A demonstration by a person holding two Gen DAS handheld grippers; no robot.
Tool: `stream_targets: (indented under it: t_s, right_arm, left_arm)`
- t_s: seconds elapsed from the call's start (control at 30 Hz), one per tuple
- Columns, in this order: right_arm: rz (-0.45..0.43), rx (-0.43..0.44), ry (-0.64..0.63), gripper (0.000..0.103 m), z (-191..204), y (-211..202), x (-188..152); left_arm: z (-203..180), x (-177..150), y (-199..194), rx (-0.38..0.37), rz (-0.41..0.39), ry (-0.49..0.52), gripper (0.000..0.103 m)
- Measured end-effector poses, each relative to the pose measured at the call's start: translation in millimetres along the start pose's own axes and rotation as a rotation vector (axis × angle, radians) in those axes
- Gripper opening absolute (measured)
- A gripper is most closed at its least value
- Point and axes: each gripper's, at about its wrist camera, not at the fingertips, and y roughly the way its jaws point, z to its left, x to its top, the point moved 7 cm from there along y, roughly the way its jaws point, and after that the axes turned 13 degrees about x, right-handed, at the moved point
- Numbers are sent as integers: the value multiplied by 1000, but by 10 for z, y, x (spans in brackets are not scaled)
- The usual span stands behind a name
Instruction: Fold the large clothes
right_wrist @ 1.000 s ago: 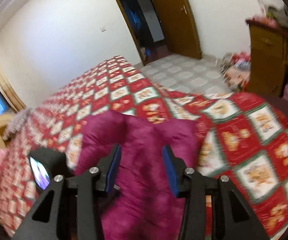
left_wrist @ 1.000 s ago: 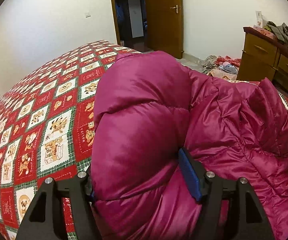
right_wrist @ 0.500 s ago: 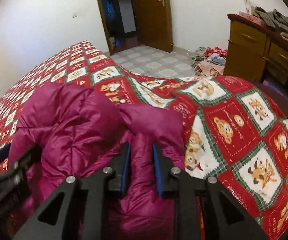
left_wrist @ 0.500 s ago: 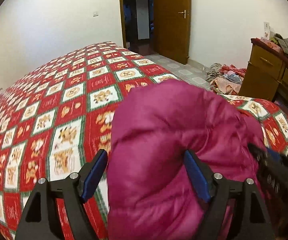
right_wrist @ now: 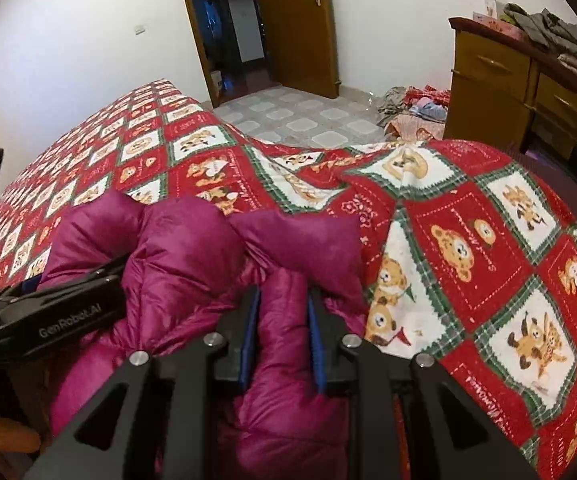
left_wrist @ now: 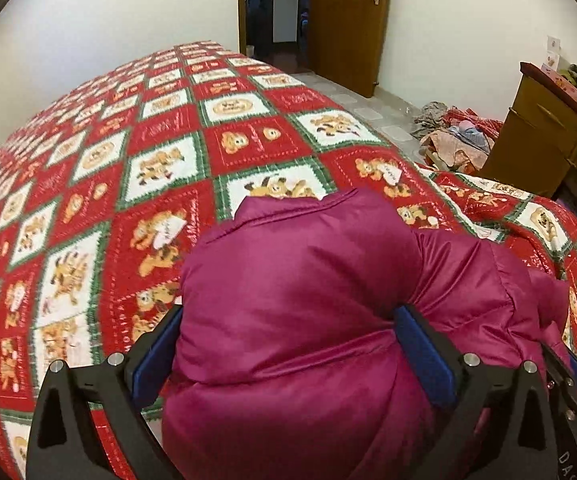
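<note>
A puffy magenta down jacket (left_wrist: 296, 320) lies bunched at the near corner of the bed (left_wrist: 128, 152), which has a red, white and green cartoon quilt. My left gripper (left_wrist: 288, 336) is shut on a thick roll of the jacket, its blue pads wide apart around the padding. In the right wrist view my right gripper (right_wrist: 282, 312) is shut on a narrower fold of the jacket (right_wrist: 192, 248). The left gripper's black body (right_wrist: 60, 312) shows beside it on the left.
A wooden dresser (right_wrist: 508, 80) with clothes on top stands at the right. A pile of clothes (right_wrist: 412, 108) lies on the tiled floor beside it. An open wooden door (left_wrist: 344, 20) is at the back. The quilt (right_wrist: 488, 240) hangs over the bed's right corner.
Both grippers have pulled the jacket toward the near corner of the bed, uncovering more quilt. The right gripper closed on a fold. The left gripper stayed clamped on its roll.
</note>
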Motion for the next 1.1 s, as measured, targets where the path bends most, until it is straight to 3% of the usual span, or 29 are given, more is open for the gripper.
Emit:
stream_targets:
  t_s: [0.17,0.3,0.43,0.57,0.73,0.93,1.1]
  right_arm:
    - [0,-20,-18,25,11,-8,-9]
    - [5,-49,-41,31,23,-23,-1]
    - [9,-101,-13,64,-69,-112,-17]
    - [-27,-79,36,65,-105,-325,-87]
    - [-79,-89,-18,65,83,-689,-261]
    - [-159,-130,-53,65,232,-1049,-531]
    - [-136,-113,-87,65,331,-1051,-800]
  left_arm:
    - [49,-24,-86,-40,8,-8,102]
    - [215,-154,-420,-39,-24,19,102]
    - [380,-337,-731,-6,-63,39,102]
    - [438,-540,-935,2,-79,39,102]
    - [409,-695,-1053,40,-112,70,102]
    - [505,-795,-1143,40,-94,25,102]
    - [550,-951,-1231,60,-107,24,102]
